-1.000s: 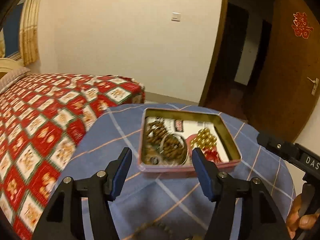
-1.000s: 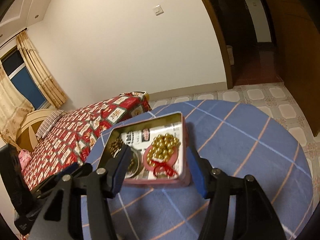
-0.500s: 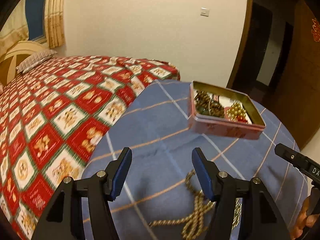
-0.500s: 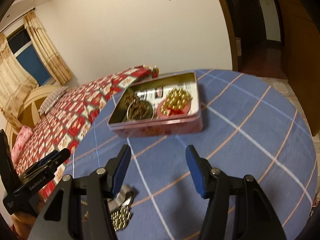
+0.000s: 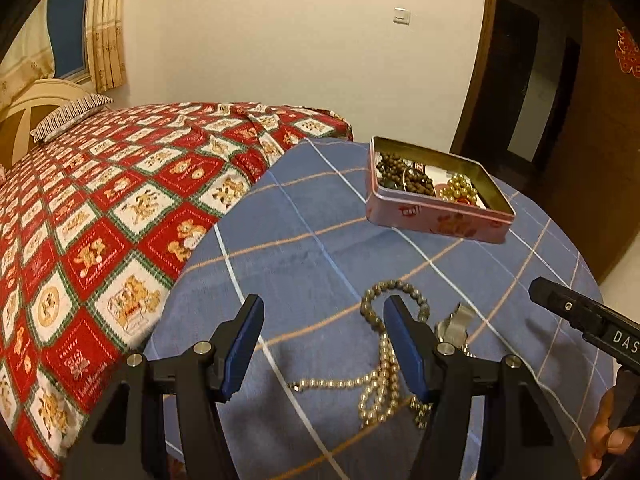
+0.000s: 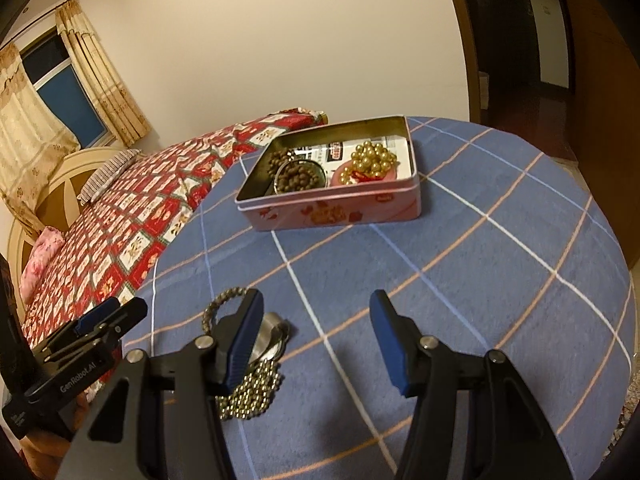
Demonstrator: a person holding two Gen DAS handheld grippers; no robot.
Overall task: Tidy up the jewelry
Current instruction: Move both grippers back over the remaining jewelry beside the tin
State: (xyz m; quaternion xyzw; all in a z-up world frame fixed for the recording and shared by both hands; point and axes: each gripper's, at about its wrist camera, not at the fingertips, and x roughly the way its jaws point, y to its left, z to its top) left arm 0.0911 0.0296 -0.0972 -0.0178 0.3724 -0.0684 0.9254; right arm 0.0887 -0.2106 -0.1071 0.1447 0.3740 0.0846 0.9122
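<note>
**Snagging risk over a tangled heap**

Hovering with both tongs released and empty, the left tongs and right tongs hang above loose jewelry on the surface. The pearl strand overlaps the bead bracelet, so one pinch may drag both. Only the right view shows the tin's contents clearly: brown beads, gold beads.

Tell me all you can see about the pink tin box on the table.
The pink tin box is a shallow rectangle with rounded corners, apparently metal, printed in red outside and golden inside. It has no lid on and sits flat on the blue checked tablecloth. Inside lie brown beads and gold beads. Neither gripper touches it.
</note>
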